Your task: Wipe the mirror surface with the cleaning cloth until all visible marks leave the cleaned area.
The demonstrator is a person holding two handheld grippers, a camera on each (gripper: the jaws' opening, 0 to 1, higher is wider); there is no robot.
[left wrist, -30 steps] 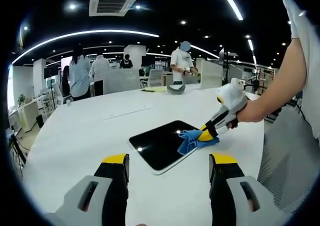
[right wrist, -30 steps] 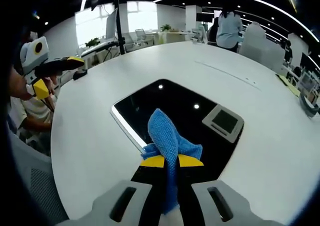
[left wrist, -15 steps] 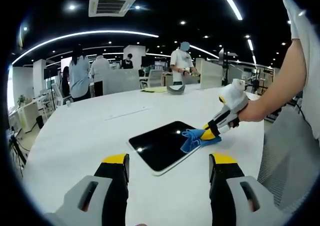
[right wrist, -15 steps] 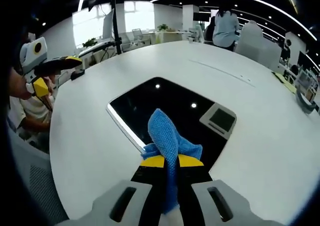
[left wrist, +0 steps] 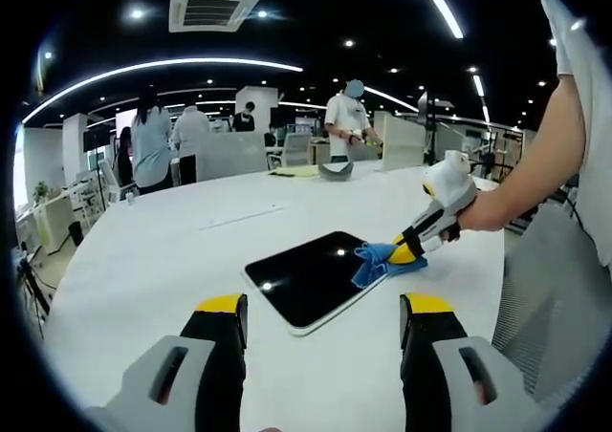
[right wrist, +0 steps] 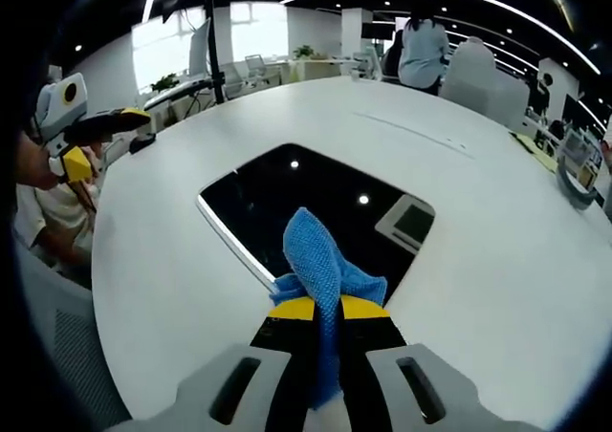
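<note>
While pinching the blue cloth (right wrist: 320, 255) tight between closed jaws, rests the right claw (right wrist: 325, 308) at the near edge of the mirror (right wrist: 306, 203). Lies flat on the white bench (right wrist: 497, 260), dark and shiny, spreading straight ahead of that claw and a bit to both sides. Hard to tell which side is the long one. Shows bright dots from the ceiling lights; no clear marks to see.

Hangs back over the bench with the left claw (left wrist: 325, 308), jaws wide apart and holding nothing, near the mirror but not touching. So probably a job for the right claw, by far the nearer: push the cloth forward across the glass.

Looks like a big open office, with people standing well away behind.
</note>
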